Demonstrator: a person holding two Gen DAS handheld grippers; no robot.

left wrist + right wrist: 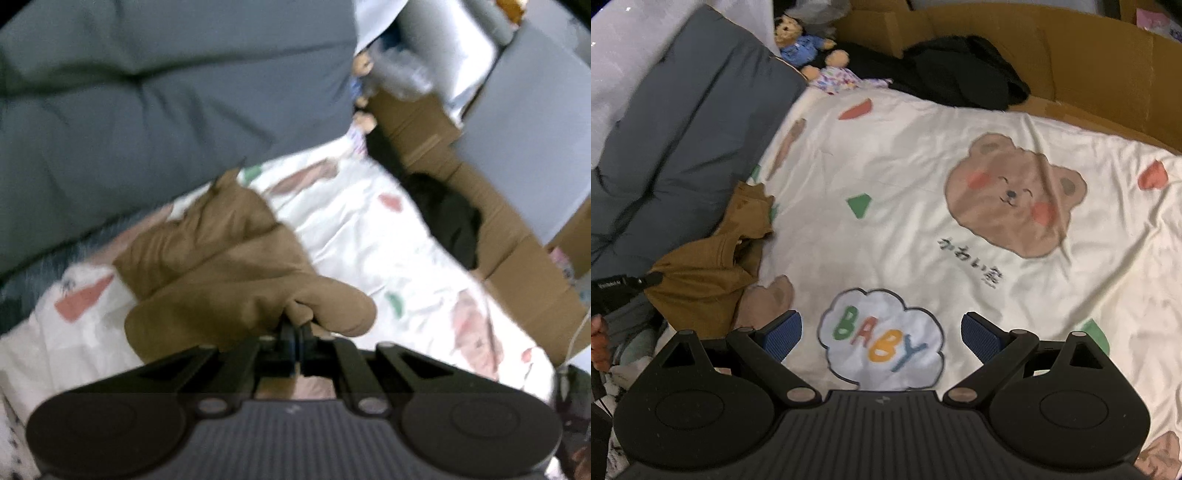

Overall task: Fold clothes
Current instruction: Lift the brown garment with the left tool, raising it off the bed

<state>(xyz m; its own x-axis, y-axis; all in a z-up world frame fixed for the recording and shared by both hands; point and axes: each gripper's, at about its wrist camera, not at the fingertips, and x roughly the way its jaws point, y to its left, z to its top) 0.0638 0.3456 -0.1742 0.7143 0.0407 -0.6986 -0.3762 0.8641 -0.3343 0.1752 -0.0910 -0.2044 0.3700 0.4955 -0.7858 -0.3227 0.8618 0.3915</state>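
A brown garment (229, 266) lies bunched on a white bedsheet (354, 229) printed with cartoon bears and coloured shapes, near the sheet's edge beside a grey quilted cushion (147, 110). The left hand-held gripper (295, 332) has its fingers pressed together, pinching a fold of the brown garment at its near edge. In the right wrist view, the right hand-held gripper (881, 332) hovers over the sheet with its blue-padded fingers (783, 334) spread wide, holding nothing, above a cloud print reading "BABY" (881, 339). The garment sits to its left. A teddy bear (803, 46) and dark clothing (960, 70) lie at the far edge, by a cardboard box (1071, 62).
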